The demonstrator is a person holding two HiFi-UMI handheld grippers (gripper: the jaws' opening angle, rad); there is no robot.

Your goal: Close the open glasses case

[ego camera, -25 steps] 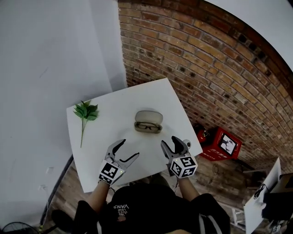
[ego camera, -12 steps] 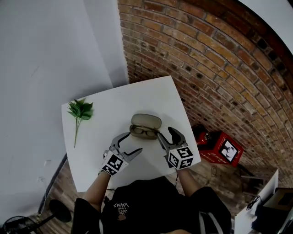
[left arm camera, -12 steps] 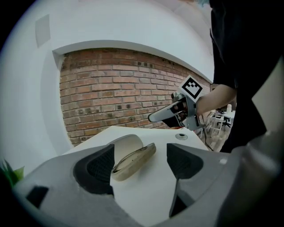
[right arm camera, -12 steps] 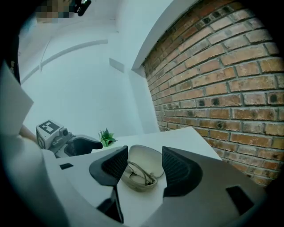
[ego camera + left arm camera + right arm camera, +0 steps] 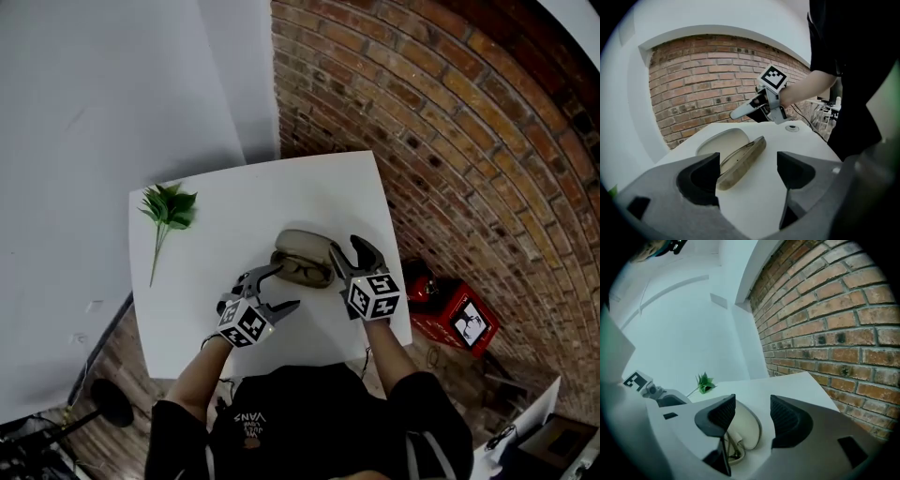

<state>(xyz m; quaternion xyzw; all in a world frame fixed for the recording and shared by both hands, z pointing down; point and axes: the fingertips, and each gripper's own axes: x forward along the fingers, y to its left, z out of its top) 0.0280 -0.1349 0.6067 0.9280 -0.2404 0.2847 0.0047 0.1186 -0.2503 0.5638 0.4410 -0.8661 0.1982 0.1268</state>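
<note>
The open olive glasses case lies on the white table with glasses inside and its lid up. My left gripper sits just short of the case's left end, its jaws opening, with nothing pressed between them. In the left gripper view the case lies just ahead of the left gripper, near its left finger. My right gripper is open at the case's right end. In the right gripper view the lid shows through the gap of the right gripper.
A green leafy sprig lies at the table's far left. A brick wall runs along the right side. A red box stands on the floor beyond the table's right edge. A small round fitting sits in the tabletop near the right gripper.
Both grippers have moved forward and down to the case, one at each end. The left jaws stand a little wider. The case has not moved on the table.
</note>
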